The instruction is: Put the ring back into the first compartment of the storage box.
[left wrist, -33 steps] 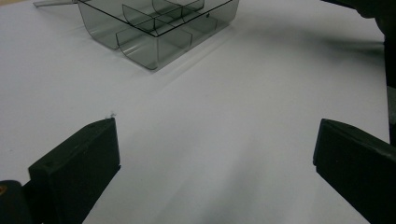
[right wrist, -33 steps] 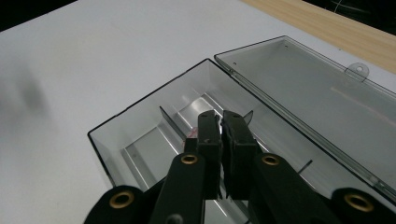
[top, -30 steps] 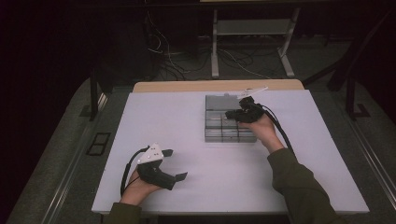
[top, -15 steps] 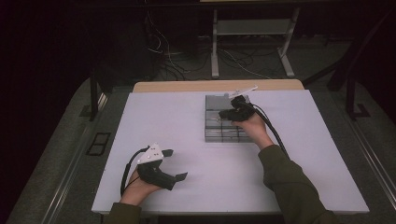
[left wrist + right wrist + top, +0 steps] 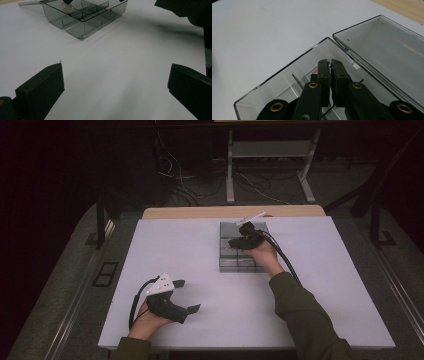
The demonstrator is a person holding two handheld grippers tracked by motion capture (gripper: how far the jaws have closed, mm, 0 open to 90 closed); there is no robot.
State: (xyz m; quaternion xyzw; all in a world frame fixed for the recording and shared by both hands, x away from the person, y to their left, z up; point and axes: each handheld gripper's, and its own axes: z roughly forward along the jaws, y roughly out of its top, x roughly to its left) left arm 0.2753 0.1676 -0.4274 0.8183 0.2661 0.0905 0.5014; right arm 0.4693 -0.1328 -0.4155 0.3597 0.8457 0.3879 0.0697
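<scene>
Resting near the front-left of the white desk [image 5: 200,260], the left gripper [image 5: 192,296] has its fingers spread wide with nothing between them. Farther back, the right gripper [image 5: 330,75] reaches into the smoky clear plastic compartment box [image 5: 230,262], fingers nearly together above a small pinkish item [image 5: 67,8]; whether they grip it I cannot tell.

Small pinkish item [image 5: 67,8] in compartment box [image 5: 85,30] too small to identify
</scene>
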